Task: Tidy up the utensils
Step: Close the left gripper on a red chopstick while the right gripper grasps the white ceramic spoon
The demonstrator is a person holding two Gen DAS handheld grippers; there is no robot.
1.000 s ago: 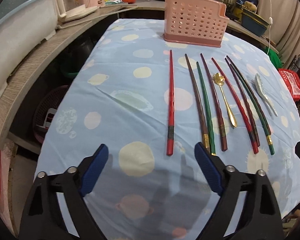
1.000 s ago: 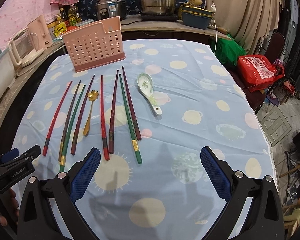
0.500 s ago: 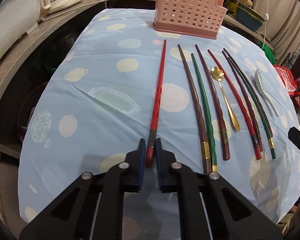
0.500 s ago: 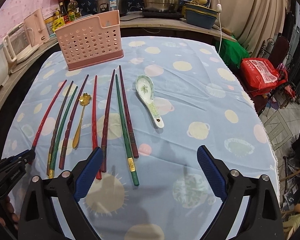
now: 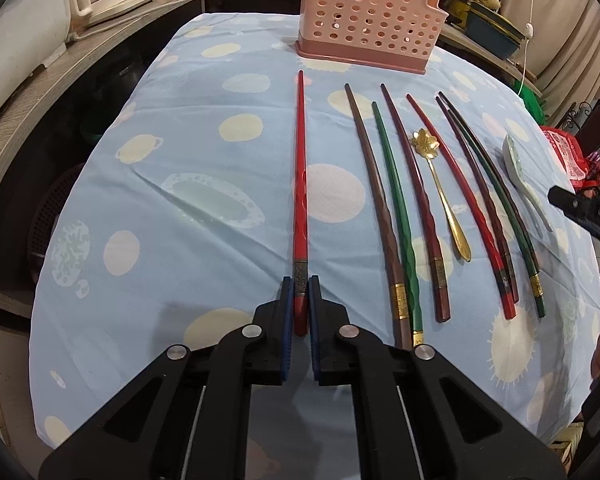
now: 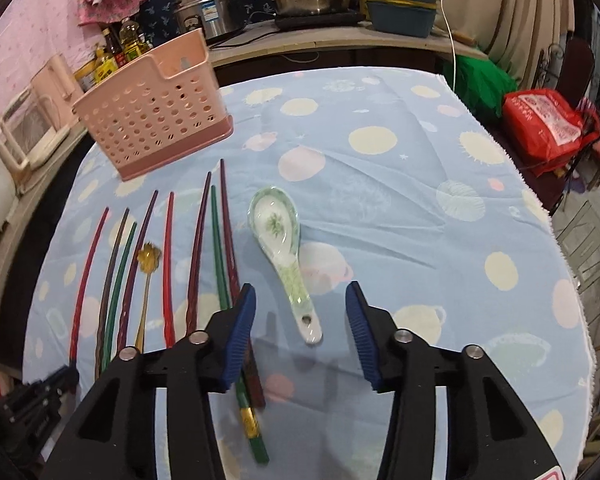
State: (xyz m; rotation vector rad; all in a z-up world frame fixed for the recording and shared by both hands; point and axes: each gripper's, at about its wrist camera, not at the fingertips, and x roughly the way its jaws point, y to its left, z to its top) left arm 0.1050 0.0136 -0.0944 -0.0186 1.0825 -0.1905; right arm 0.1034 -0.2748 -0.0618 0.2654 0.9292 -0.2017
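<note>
Left gripper (image 5: 299, 307) clamps near end of the red chopstick (image 5: 300, 168) at the row's left — end grip suits dropping it into the far pink basket (image 5: 366, 12). Right gripper (image 6: 300, 332) wide, straddling spoon (image 6: 282, 254) handle.

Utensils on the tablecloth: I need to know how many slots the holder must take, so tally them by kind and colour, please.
Red chopsticks: 2
Green chopsticks: 2
Dark brown or maroon chopsticks: 4
Gold flower spoon: 1
Ceramic soup spoon: 1
Total: 10. One red chopstick sits in the left hand-held gripper.
</note>
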